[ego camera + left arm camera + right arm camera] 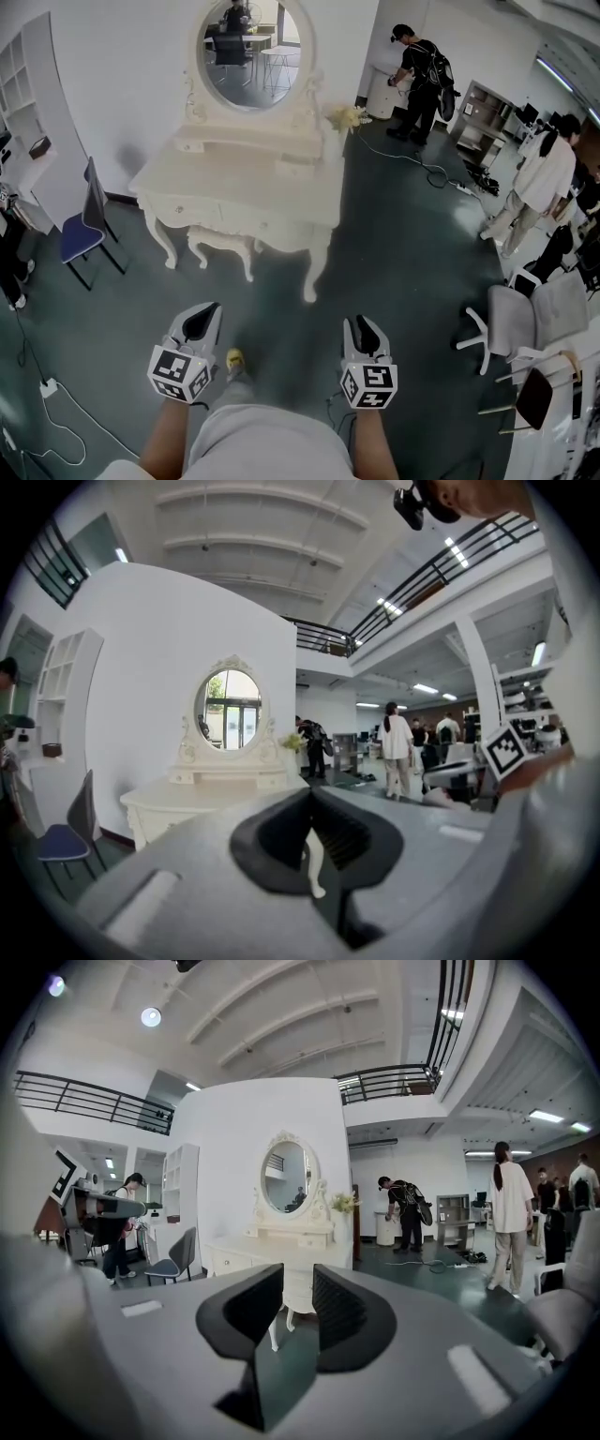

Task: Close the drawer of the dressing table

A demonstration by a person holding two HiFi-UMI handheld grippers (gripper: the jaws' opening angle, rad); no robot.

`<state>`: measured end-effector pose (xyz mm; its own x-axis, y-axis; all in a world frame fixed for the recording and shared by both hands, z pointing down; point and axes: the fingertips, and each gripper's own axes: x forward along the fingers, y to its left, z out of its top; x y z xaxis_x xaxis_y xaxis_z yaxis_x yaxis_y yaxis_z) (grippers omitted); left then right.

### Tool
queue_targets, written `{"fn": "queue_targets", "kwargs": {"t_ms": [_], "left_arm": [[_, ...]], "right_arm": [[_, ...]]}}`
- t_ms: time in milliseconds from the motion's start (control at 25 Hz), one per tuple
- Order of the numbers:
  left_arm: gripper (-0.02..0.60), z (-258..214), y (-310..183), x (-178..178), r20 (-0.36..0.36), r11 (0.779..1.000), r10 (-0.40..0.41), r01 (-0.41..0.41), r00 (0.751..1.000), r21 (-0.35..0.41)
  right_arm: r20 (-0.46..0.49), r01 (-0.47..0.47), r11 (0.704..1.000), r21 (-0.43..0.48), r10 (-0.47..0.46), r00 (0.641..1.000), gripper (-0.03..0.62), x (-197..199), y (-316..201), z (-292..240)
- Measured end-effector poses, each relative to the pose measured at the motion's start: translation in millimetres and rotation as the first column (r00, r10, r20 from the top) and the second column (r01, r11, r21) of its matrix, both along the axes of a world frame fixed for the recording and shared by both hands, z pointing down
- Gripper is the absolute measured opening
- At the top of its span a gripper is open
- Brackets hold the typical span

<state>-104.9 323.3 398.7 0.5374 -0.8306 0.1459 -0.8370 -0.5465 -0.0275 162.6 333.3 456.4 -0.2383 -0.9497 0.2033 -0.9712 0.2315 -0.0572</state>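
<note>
While the left tongs point(201, 322) show black ribbed pads pressed together and the right tongs point(365, 330) gape slightly, both empty, the carved cream dressing table point(234, 183) stands well apart.

You're looking down at a dark floor point(394, 244) that's carrying the cream dressing table point(272, 230), with a stool point(220, 242) sitting under it and a blue chair point(80, 239) standing off left. The worktop point(234, 178) is holding an oval mirror point(251, 47) and flowers point(345, 117) at its right.
</note>
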Motion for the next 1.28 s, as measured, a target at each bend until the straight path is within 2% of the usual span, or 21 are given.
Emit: {"fn": "queue_targets", "kwargs": {"t_ms": [160, 400, 680, 920, 1280], "left_arm": [[-0.002, 9.4, -37.5, -11.8, -0.012, 1.000, -0.005, 0.004, 1.000, -0.027], [-0.002, 9.0, -107.7, -31.6, -0.041, 0.999, -0.009, 0.007, 0.999, -0.051], [-0.002, -4.5, -188.3, -53.8, -0.083, 0.997, 0.042, -0.047, 0.996, -0.063], [-0.002, -8.9, -244.4, -72.4, -0.079, 0.992, 0.109, -0.114, 0.991, -0.058], [-0.002, 1.1, -292.3, -95.5, -0.090, 0.980, 0.173, -0.181, 0.981, -0.086]], "right_arm": [[-0.016, -0.004, 1.000, -0.001, 0.004, 1.000, 0.083, -8.8, -35.0, 3.9], [0.009, -0.052, 0.999, -0.018, 0.052, 0.999, 0.083, -16.4, -95.0, 2.4], [0.006, -0.093, 0.996, 0.008, 0.093, 0.996, 0.081, -38.9, -165.8, -18.5], [-0.005, -0.130, 0.992, -0.008, 0.130, 0.992, 0.083, -68.4, -212.8, -21.8], [0.006, -0.185, 0.982, -0.044, 0.185, 0.983, 0.083, -99.7, -245.1, -15.2]]}}
